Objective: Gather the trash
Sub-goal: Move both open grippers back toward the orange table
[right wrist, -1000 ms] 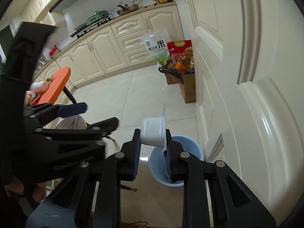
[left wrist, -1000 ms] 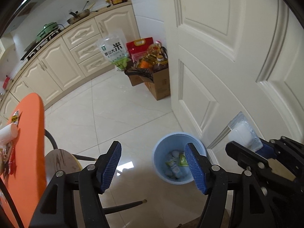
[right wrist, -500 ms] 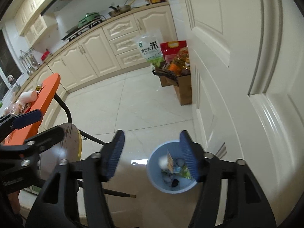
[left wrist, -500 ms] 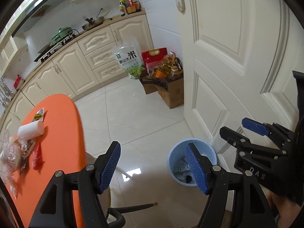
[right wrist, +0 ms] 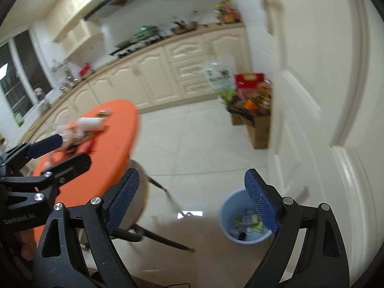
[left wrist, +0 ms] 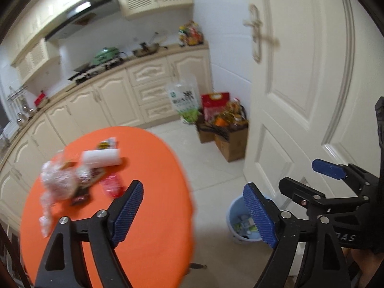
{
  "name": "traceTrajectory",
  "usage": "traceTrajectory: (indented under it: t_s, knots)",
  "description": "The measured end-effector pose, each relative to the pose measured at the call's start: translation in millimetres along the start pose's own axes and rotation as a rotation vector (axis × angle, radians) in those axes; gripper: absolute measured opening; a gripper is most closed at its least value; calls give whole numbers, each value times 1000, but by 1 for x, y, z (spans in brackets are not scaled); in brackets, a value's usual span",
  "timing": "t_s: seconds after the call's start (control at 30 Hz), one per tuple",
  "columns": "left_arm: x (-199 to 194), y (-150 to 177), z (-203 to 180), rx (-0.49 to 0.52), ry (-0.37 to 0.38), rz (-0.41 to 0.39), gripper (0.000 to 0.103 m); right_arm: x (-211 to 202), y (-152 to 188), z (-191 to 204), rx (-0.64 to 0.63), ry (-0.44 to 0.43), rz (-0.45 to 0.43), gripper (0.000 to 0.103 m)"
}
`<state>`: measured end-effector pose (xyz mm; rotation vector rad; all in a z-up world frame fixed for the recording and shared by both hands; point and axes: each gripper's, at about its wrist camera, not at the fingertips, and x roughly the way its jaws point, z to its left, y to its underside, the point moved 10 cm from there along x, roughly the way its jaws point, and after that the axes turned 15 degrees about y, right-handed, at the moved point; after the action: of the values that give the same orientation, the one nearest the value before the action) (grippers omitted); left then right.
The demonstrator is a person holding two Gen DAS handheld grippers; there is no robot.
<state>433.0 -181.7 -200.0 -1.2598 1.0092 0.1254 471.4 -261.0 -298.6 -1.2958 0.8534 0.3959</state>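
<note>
Jaws first: those of my left gripper (left wrist: 193,212) are spreading wider with nothing between the blue pads, and those of my right gripper (right wrist: 192,204) are spreading too, likewise empty. Through the right pair I see the light-blue trash bin (right wrist: 225,216) on the tiled floor, close against the foot of the white door (right wrist: 324,96), with small cartons and wrappers (right wrist: 247,222) lying in its bottom. Left of the bin a chair (right wrist: 141,206) with dark splayed legs stands partly under the orange bench (left wrist: 148,180). On that bench, toward its far left side, the uncollected trash sits in a loose cluster: a crumpled clear plastic bag (left wrist: 56,182), a red wrapper (left wrist: 110,184) just beside it, dark wrappers (left wrist: 81,193) between them, and a white paper roll (left wrist: 100,158) lying on its side behind. Farther off, by the door's edge, open cardboard boxes (left wrist: 231,141) hold bottles, with a red bag (left wrist: 214,102) and a clear rice bag (left wrist: 184,100) leaning behind them. Cream cabinets (left wrist: 115,100) run along the back wall; a green pot (left wrist: 104,55) rests on the stove, though motion blur softens everything there.
</note>
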Motion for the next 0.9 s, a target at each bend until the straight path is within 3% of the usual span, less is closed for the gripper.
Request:
traceTrajectory:
  t_s: [0.2, 0.47, 0.57, 0.7, 0.77, 0.87, 0.9]
  knots:
    - [-59, 34, 92, -84, -113, -53, 87, -21, -12, 93, -111, -58, -40, 96]
    - [-74, 89, 227, -235, -322, -10, 88, 6, -4, 180, -242, -92, 5, 96]
    - [-69, 115, 267, -316, -328, 13, 88, 25, 1, 203, -294, -89, 33, 96]
    - [-53, 126, 291, -374, -285, 37, 86, 50, 5, 224, -317, -82, 64, 96]
    - [-43, 129, 302, -381, -284, 64, 82, 63, 5, 232, -331, -72, 80, 96]
    - [-29, 135, 315, -408, -254, 120, 63, 83, 5, 244, -352, -62, 101, 96]
    - [-25, 131, 320, -415, -239, 128, 46, 88, 4, 246, -360, -56, 105, 96]
